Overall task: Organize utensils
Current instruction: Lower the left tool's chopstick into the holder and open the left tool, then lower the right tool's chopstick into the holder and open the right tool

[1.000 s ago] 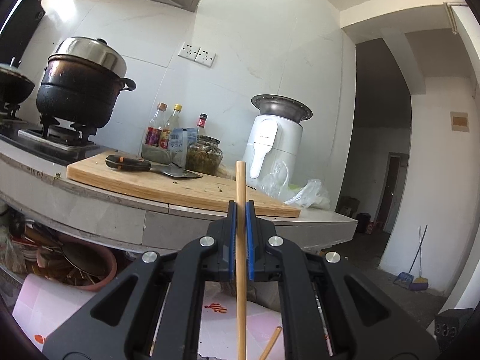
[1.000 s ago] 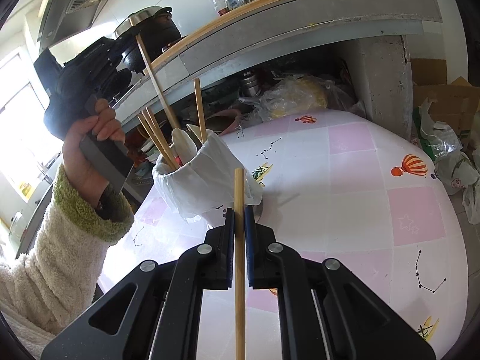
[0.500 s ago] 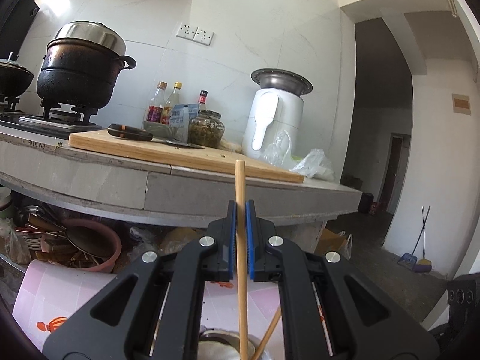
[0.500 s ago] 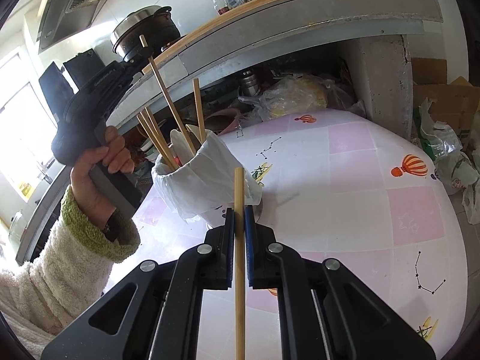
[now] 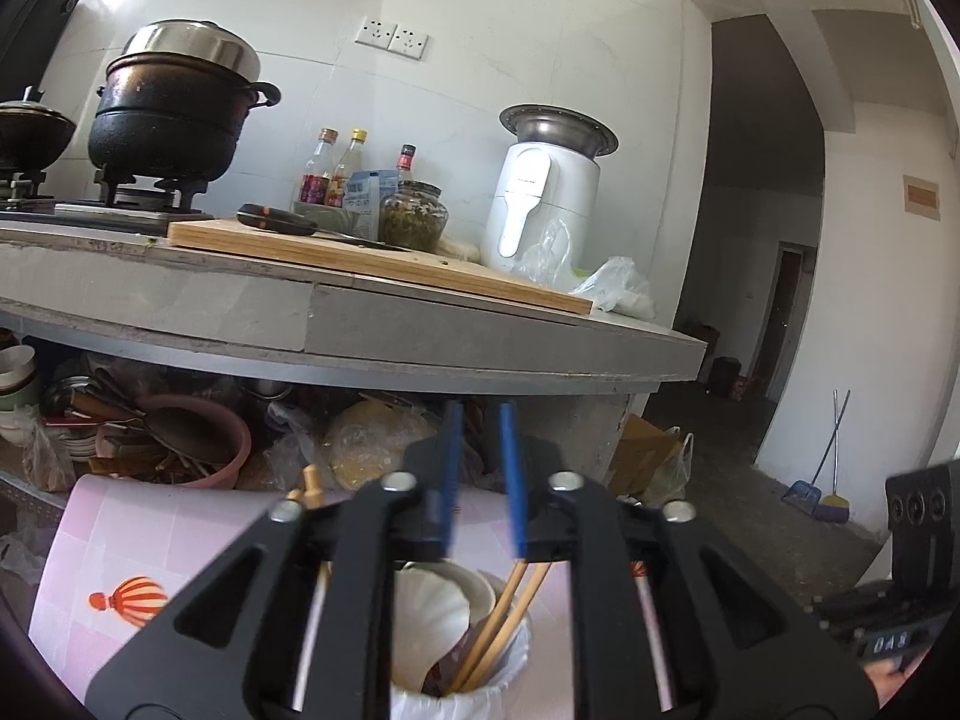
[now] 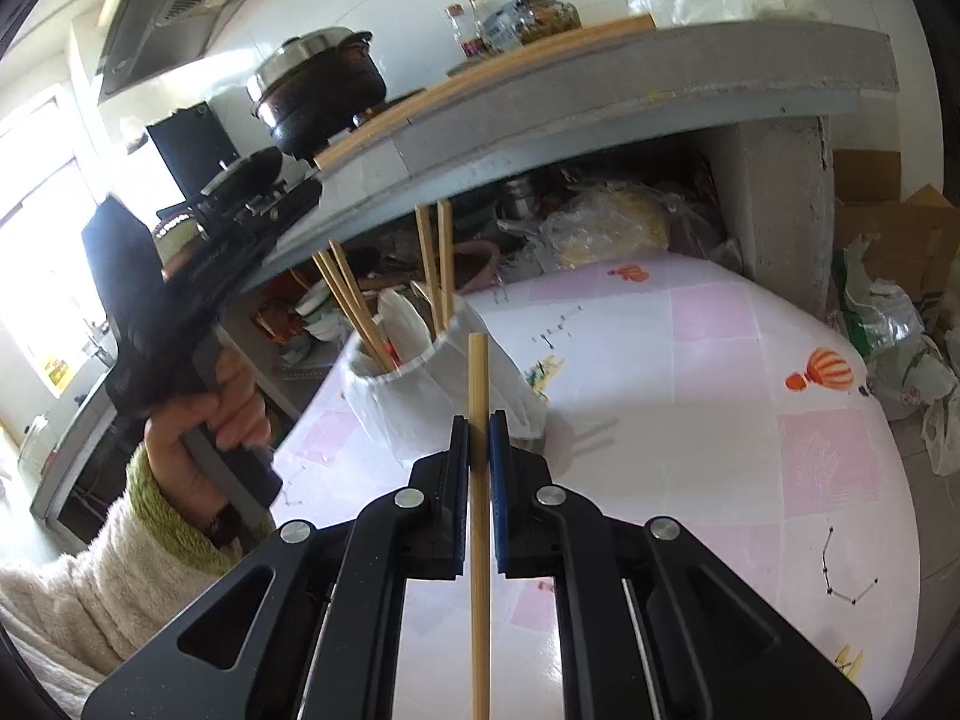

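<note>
Left gripper: the black two-finger left gripper [image 5: 480, 474] with blue pads hung directly over the holder; its jaws were opening, with nothing between them.
Right gripper: the black right gripper [image 6: 479, 450] with blue pads was clamped narrow on a single pale wooden chopstick [image 6: 478, 396], pinched near its upper third.
Held chopstick axis: it stood upright between the pads, its long axis crossing the fingers, the top end above them and the rest running down out of view.
Holder: a white cup-shaped utensil holder lined with a white plastic bag [image 6: 420, 378] stood on the round table with a pink-and-white balloon-print cloth [image 6: 750, 372], beyond and slightly left of the right fingertips in the right wrist view.
Contents: several wooden chopsticks [image 6: 348, 300] and a white ceramic spoon [image 5: 432, 606] leaned inside; two chopsticks [image 6: 435, 264] stood almost upright at the far rim.
Key relation: the holder's mouth lay ahead of and below the right gripper's chopstick, which was already roughly parallel to those inside.
Nearer hand: the left gripper was nearer to the holder but empty; the right was the one carrying.
Judged next step: probably carrying the held chopstick forward over the mouth, then lowering it end-first.
Risk: the left gripper above the mouth could block that path; the loose bag lining might snag the tip.
</note>
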Motion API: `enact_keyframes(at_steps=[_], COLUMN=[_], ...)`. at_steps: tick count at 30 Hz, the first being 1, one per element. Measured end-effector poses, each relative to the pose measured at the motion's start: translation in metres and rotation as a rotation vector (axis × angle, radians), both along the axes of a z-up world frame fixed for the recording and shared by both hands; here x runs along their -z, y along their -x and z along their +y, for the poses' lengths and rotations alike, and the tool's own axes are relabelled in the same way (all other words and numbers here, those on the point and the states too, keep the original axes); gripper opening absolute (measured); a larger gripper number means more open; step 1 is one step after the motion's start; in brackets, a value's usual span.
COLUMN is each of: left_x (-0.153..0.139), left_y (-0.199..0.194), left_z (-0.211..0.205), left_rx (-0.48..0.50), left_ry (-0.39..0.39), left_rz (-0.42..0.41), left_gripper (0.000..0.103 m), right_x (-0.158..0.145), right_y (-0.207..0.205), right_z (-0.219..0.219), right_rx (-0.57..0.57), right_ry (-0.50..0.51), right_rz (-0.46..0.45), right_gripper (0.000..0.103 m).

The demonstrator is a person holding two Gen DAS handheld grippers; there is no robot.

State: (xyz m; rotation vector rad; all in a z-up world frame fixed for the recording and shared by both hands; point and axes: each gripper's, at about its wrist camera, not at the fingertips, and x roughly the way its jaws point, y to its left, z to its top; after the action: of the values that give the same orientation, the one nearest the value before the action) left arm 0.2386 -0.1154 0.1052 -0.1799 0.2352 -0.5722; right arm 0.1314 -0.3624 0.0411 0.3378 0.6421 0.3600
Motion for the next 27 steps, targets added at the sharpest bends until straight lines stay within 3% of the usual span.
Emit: enact_keyframes(at_steps=[1, 3, 7, 17, 22, 27], left_x=[0.0, 0.001, 0.008, 0.04, 0.058, 0.076], left_y=[0.005, 0.017, 0.042, 0.101, 0.124, 0.139], left_z=[0.004, 0.014, 0.036, 0.109, 0.14, 0.165], left_rx=[-0.006, -0.017, -0.037, -0.15, -0.222, -0.278], left_ry=[-0.002, -0.01, -0.023, -0.036, -0.061, -0.06], left_rz=[0.005, 0.022, 0.05, 0.135, 0.168, 0.215], left_gripper=[0.036, 0.047, 0.061, 0.069, 0.072, 0.073], right_x=[-0.007, -0.021, -0.057, -0.124, -0.124, -0.102], right_y=[-0.002, -0.006, -0.023, -0.099, -0.139, -0.161], right_z=[0.0, 0.003, 0.014, 0.065, 0.097, 0.12], right_rx=[-0.007, -0.02, -0.059, -0.077, -0.067, -0.063], right_ry=[-0.009, -0.019, -0.051, -0.047, 0.023, 0.137], right_rz=[-0.017, -0.056, -0.154, -0.384, -0.41, -0.428], right_gripper=[0.007, 0.007, 0.007, 0.007, 0.007, 0.007])
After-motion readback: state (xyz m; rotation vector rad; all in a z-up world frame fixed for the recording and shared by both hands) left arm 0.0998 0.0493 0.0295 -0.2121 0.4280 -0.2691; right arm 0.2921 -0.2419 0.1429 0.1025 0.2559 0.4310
